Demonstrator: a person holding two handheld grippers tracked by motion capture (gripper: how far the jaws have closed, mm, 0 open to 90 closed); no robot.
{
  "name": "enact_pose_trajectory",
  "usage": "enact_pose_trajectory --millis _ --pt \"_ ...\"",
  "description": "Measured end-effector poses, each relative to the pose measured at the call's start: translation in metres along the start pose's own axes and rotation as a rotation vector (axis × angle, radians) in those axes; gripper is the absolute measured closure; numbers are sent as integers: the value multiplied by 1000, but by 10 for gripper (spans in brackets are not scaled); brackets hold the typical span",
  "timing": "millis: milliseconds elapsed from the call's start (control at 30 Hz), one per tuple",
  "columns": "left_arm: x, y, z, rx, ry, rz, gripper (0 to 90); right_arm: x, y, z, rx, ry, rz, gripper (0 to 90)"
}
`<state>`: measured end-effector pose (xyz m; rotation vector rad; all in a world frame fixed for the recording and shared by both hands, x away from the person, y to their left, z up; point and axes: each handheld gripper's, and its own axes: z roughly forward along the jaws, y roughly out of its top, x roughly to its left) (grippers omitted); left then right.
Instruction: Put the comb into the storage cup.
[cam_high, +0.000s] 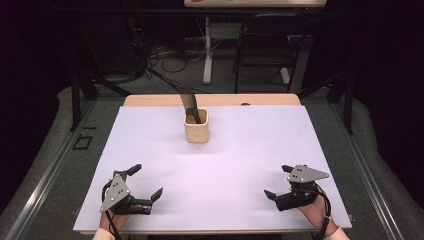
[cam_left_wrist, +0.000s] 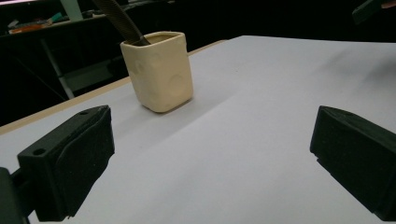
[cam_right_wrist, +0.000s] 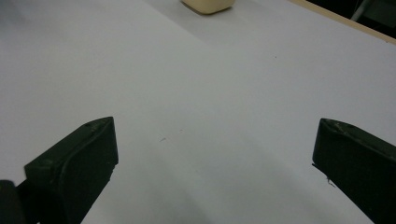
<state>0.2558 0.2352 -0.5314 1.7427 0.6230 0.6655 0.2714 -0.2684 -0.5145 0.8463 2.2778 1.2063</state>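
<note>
A cream square cup stands upright at the back middle of the white table sheet. A dark flat tool leans out of it toward the back left. In the left gripper view the cup sits ahead and left, with the dark tool rising from it. My left gripper rests open at the near left, nothing between its jaws. My right gripper rests open at the near right, also empty. The right gripper view catches the cup's base at the top edge.
The wooden table edge shows behind the sheet. Beyond the table stand a black chair, a white desk leg and loose cables on the floor. A metal rail runs along the left side.
</note>
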Motion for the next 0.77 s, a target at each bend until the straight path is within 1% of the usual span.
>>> enact_pose_trajectory --millis 100,167,333,433,600,667,767 --pt "0 0 0 1 -1 1 0 1 -2 -3 -8 -7 -2 0" --pt "0 0 0 0 1 0 0 2 -5 -5 -11 -6 -9 0" --pt "0 0 0 3 0 -1 0 6 -10 -10 -16 -21 -25 0" --pt "0 0 0 3 0 -2 0 8 -11 -12 -24 -23 -29 0" --pt "0 0 1 3 -6 0 0 9 -11 -13 -41 -23 -49 0" --pt "0 0 1 5 -7 -2 0 8 -12 -14 -51 -18 -44 0" --pt "0 -1 2 5 -7 -6 0 8 -12 -14 -50 -18 -39 0"
